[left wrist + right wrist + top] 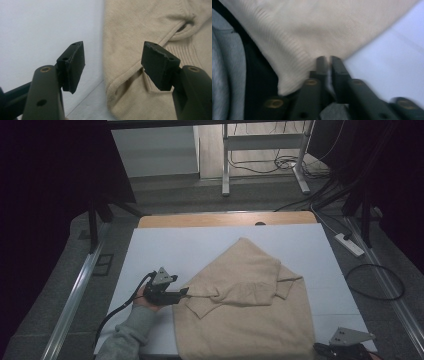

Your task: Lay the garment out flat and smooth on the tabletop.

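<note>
Beige sweater (245,305) lies crumpled on white table (165,250). Left gripper (186,291), at sweater's 9 o'clock edge, jaws wide, holding nothing. Right gripper (329,62), at 5 o'clock corner, jaws pinched narrow on hem

A cream knitted sweater (245,305) lies on the white board (165,250) covering the wooden table (200,219), toward its near right. The left gripper (184,292) sits at the sweater's left edge; the right gripper (320,348) at its near right corner.
</note>
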Available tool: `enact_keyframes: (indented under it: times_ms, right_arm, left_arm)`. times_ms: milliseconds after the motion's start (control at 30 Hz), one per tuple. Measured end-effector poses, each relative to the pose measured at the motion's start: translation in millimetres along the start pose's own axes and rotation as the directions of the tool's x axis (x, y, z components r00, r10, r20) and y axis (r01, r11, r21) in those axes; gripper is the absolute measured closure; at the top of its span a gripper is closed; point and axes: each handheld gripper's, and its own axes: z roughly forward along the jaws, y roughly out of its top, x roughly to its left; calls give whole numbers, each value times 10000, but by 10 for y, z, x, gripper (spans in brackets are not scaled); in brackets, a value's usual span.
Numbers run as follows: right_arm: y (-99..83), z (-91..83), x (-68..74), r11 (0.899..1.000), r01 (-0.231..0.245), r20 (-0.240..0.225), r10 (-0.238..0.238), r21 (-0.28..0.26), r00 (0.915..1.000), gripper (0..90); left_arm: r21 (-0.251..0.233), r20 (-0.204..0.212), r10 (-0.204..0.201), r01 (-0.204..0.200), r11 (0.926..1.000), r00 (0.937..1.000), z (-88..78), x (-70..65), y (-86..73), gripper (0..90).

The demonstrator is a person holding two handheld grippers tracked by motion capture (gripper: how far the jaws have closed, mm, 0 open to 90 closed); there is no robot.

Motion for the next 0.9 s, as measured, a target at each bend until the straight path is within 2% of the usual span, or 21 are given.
enact_keyframes:
  times_ms: [33, 67, 133, 233, 367, 433, 533, 700, 800, 900]
  right_arm:
    - [38, 11, 8, 9994, 121, -36, -122, -320, 9999, 637]
    - [96, 22, 17, 9973, 184, -153, -196, -705, 9997, 575]
    - [259, 56, 23, 9886, 271, -277, -315, -1481, 9991, 509]
    - [554, 210, -37, 9772, 499, -365, -587, -2063, 9976, 463]
    - [798, 450, -144, 9668, 687, -405, -811, -2463, 9959, 450]
    - [869, 547, -212, 9594, 557, -474, -715, -2765, 9963, 450]
    - [888, 636, -303, 9552, 481, -80, -527, -2919, 9986, 447]
    - [791, 683, -411, 9602, -120, -227, 59, -2791, 9997, 430]
    - [767, 699, -438, 9625, -317, -239, 262, -2695, 9994, 422]
    - [768, 704, -434, 9633, -347, -259, 288, -2661, 9992, 417]
  left_arm:
    - [-17, 0, -16, 16, 10000, 10000, -4, -3, 0, 354]
    - [-29, 1, -28, 28, 10000, 10000, -5, -4, 1, 354]
    - [-36, 20, -49, 49, 10000, 10000, -1, -5, 1, 354]
    - [-41, 38, 6, -6, 10000, 10000, 1, -13, 0, 354]
    - [-141, 48, 19, -18, 9999, 10000, 4, -24, 0, 354]
    - [-128, 65, 16, -15, 9999, 10000, 13, -33, -1, 348]
    - [-171, 186, -9, 12, 9999, 9998, 9, -47, 2, 339]
    - [-455, 366, 164, -147, 9989, 9992, -46, -115, 40, 295]
    - [-564, 344, 450, -430, 9975, 9984, -67, -200, 99, 283]
    - [-597, 497, 716, -686, 9959, 9962, -60, -286, 160, 281]
